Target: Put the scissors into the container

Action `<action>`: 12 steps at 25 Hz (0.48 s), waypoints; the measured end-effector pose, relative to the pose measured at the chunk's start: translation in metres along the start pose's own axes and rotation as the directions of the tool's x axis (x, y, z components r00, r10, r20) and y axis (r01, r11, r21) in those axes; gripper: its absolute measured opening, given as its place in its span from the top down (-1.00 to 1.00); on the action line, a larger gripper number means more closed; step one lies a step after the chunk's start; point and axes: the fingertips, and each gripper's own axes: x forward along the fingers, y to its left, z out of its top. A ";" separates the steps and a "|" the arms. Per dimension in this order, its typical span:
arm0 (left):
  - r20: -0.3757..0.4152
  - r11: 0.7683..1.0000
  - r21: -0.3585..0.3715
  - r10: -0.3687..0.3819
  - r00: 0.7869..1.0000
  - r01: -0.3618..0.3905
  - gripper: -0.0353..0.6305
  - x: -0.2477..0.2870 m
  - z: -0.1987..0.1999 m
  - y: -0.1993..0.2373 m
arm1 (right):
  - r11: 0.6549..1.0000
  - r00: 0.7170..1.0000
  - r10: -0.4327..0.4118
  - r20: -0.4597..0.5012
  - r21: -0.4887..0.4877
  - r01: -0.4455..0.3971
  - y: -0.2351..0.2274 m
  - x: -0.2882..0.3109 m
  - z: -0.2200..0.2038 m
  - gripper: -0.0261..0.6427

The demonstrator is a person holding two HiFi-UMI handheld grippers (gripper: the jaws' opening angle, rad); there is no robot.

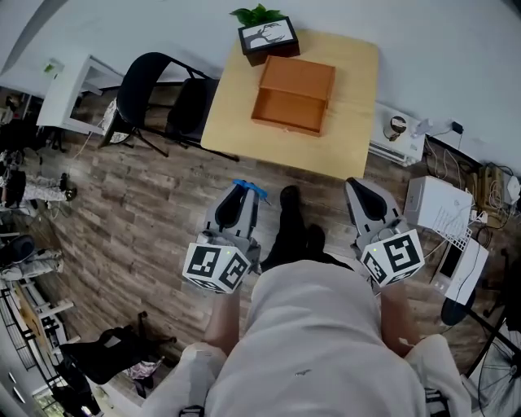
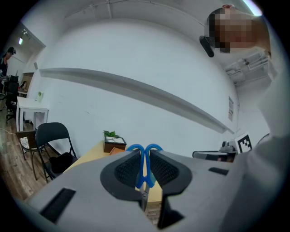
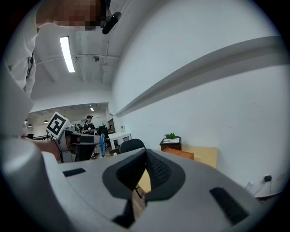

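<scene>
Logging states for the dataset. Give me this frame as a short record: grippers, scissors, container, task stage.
left gripper: shut on the scissors, blue handles poking out past the jaws
right gripper: jaws together, nothing between them
scissors position: held over the floor, short of the table
container: orange box on the table, open, looks empty
other: potted plant at the table's far edge
task stage: scissors held, not yet in the container

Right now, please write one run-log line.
left gripper: shut on blue scissors | right gripper: shut, empty | orange box: open, on table
</scene>
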 end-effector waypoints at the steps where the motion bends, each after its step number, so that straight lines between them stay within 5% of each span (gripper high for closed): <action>1: -0.001 1.000 0.000 -0.006 1.000 0.006 0.70 0.007 0.003 0.004 | 1.000 1.000 -0.004 -0.005 -0.003 0.004 -0.003 0.006 0.002 0.93; 12: -0.017 0.998 -0.025 -0.052 0.999 0.051 0.70 0.075 0.026 0.052 | 0.999 0.999 -0.033 -0.037 -0.008 0.033 -0.032 0.073 0.021 0.93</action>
